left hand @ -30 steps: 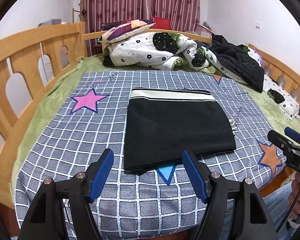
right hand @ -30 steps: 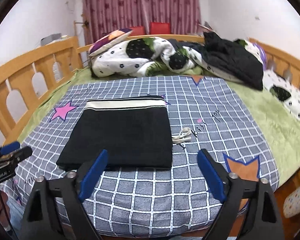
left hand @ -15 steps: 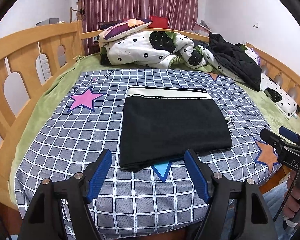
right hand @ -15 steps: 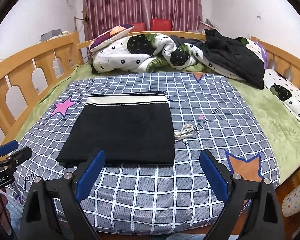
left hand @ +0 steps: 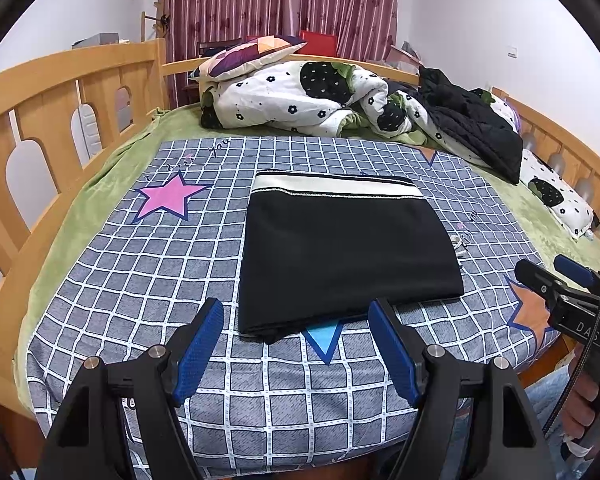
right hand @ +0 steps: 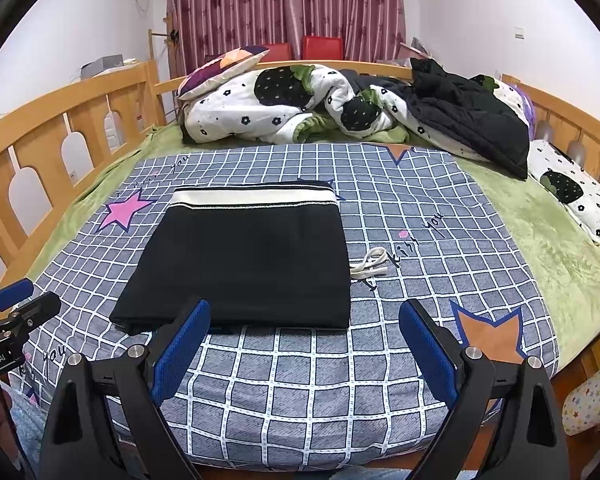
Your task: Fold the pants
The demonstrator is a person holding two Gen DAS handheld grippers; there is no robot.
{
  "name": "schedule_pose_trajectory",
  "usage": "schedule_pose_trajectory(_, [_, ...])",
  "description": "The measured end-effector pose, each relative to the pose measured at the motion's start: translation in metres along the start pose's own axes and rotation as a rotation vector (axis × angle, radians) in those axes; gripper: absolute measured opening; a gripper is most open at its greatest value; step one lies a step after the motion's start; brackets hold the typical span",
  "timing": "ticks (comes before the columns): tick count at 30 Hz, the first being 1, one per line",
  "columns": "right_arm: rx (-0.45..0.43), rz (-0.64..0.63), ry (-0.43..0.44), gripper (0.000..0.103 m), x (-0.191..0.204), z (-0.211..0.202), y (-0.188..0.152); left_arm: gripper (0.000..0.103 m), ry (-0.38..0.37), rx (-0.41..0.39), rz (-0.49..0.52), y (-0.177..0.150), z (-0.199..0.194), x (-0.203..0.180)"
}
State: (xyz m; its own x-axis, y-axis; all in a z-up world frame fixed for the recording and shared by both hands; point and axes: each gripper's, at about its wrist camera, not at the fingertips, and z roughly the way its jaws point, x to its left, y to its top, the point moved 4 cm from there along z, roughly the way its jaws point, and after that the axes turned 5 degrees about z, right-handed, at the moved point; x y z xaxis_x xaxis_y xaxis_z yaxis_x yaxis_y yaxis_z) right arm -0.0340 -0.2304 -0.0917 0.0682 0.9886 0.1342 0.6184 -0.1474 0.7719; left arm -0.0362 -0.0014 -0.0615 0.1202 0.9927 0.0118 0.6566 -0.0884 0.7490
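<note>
Folded pants (right hand: 244, 264) on checked sheet (right hand: 400, 200) (cord (right hand: 370, 264) beside)

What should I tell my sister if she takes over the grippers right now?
Left gripper: open, empty, hovering short of the pants' near edge.
Right gripper: open, empty, near the same edge.
Pants: folded into a flat black rectangle on the checked blanket, cream waistband at the far side.
White cord: loose on the blanket beside the pants, to the right.
Done: the fold looks finished.
Left: probably nothing, maybe tidy the cord.
</note>
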Motion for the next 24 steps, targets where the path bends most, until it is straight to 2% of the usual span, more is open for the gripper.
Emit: schedule_pose_trajectory(24, [-0.002,0.001,-0.006,0.094,0.0002,0.001,0.0005,0.073,0.0,0.002,-0.008,-0.0002,-0.0006,0.0])
